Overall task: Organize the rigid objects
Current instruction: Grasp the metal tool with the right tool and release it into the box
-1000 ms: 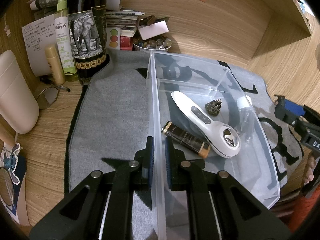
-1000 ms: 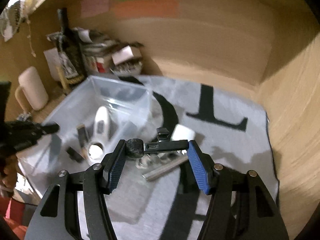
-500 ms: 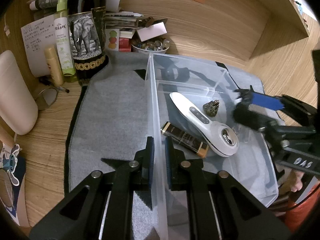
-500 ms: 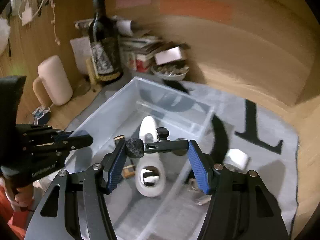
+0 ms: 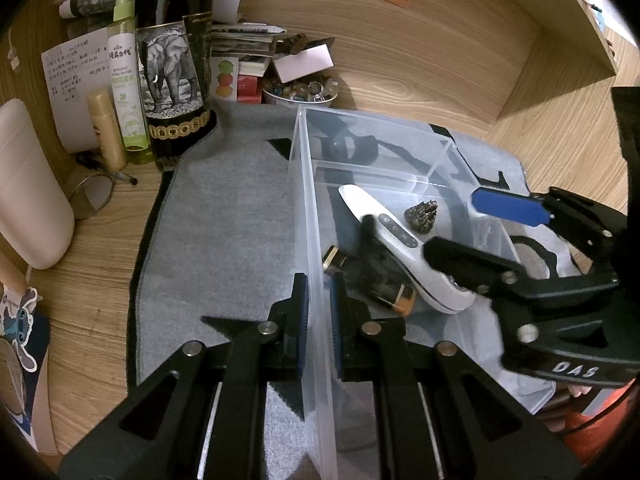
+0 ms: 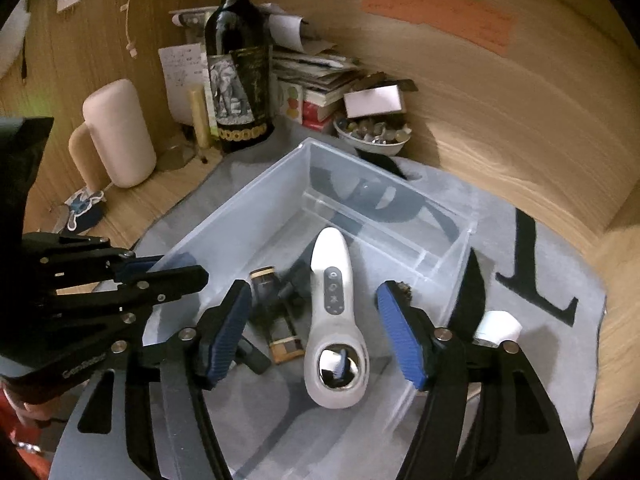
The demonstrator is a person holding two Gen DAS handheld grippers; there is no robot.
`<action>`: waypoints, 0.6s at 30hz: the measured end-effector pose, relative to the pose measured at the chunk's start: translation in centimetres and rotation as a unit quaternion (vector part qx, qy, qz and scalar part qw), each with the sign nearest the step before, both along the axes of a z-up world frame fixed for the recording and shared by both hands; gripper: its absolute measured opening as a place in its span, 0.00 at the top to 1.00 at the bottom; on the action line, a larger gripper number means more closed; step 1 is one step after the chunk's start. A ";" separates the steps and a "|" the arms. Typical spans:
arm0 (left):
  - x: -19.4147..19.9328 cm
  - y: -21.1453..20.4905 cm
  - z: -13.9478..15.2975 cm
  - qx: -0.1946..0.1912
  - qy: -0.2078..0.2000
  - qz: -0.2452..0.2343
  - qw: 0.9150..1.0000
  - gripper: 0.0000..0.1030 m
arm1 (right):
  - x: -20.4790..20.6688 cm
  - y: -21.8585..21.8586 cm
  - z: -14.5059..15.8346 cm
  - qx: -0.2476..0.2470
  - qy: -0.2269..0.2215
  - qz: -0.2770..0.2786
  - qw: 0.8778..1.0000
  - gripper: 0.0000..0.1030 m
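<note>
pinching the clear bin's (image 5: pixel 308 200) near wall, the left tongs (image 5: pixel 318 312) steady it on the counter while the right tongs (image 6: pixel 316 330) open empty above a black clip-like gadget (image 6: pixel 280 300) lying inside beside a white handheld device (image 6: pixel 332 300); next comes fetching another loose item.

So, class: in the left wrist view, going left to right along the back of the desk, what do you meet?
Cream mug → tan tube → green spray bottle → wine bottle → bowl of stones
</note>
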State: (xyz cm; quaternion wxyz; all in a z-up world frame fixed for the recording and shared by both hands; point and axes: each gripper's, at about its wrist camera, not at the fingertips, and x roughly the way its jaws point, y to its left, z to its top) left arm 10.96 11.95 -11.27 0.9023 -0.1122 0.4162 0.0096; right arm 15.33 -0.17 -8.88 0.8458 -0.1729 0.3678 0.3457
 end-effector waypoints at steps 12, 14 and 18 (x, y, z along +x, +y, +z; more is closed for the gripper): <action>0.1 0.1 -0.1 -0.001 -0.002 0.001 1.000 0.90 | 0.2 -3.7 2.4 0.029 -0.025 -0.046 0.998 0.32; 0.1 0.1 -0.1 -0.001 -0.002 0.000 1.000 0.90 | 0.3 -4.8 2.7 0.031 -0.030 -0.059 0.997 0.32; 0.1 0.1 -0.1 0.000 -0.002 0.000 1.000 0.90 | 0.8 -7.7 2.6 0.042 -0.026 -0.098 0.994 0.32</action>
